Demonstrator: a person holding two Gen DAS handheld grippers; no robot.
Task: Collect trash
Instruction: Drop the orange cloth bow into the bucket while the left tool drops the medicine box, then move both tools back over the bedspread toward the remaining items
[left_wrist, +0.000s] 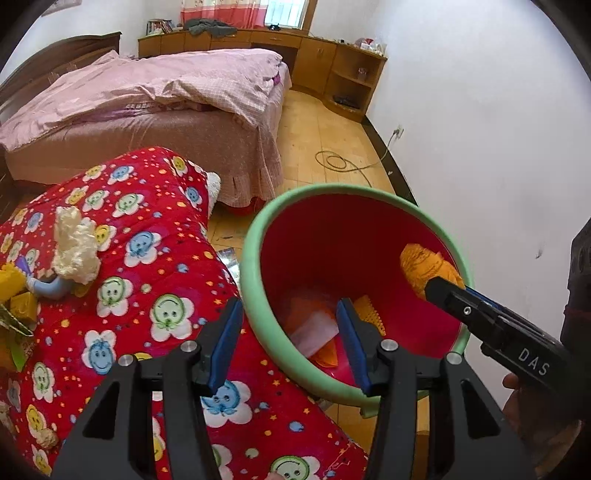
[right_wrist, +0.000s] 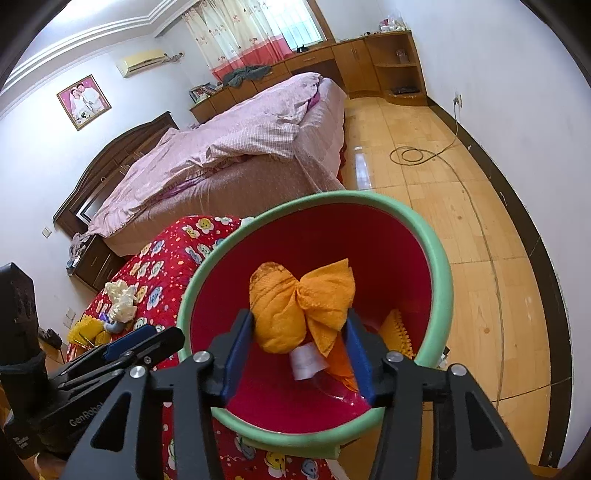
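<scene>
A red bin with a green rim (left_wrist: 258, 236) (right_wrist: 439, 258) stands beside the red flowered quilt (left_wrist: 147, 280) (right_wrist: 166, 258). My right gripper (right_wrist: 299, 328) is shut on a crumpled orange cloth (right_wrist: 295, 306) (left_wrist: 424, 266) and holds it over the bin's mouth. Orange and white scraps (left_wrist: 317, 328) (right_wrist: 306, 362) lie at the bin's bottom. My left gripper (left_wrist: 288, 332) is open and empty, at the bin's near rim. A cream crumpled wad (left_wrist: 74, 247) (right_wrist: 120, 299) and yellow bits (left_wrist: 14, 288) (right_wrist: 86, 330) lie on the quilt.
A bed with a pink cover (left_wrist: 147, 96) (right_wrist: 240, 147) lies beyond the quilt. Wooden cabinets (left_wrist: 332, 59) (right_wrist: 369, 55) line the far wall. A coiled cable (left_wrist: 340, 162) (right_wrist: 410, 155) lies on the wooden floor. A white wall (left_wrist: 480, 129) is on the right.
</scene>
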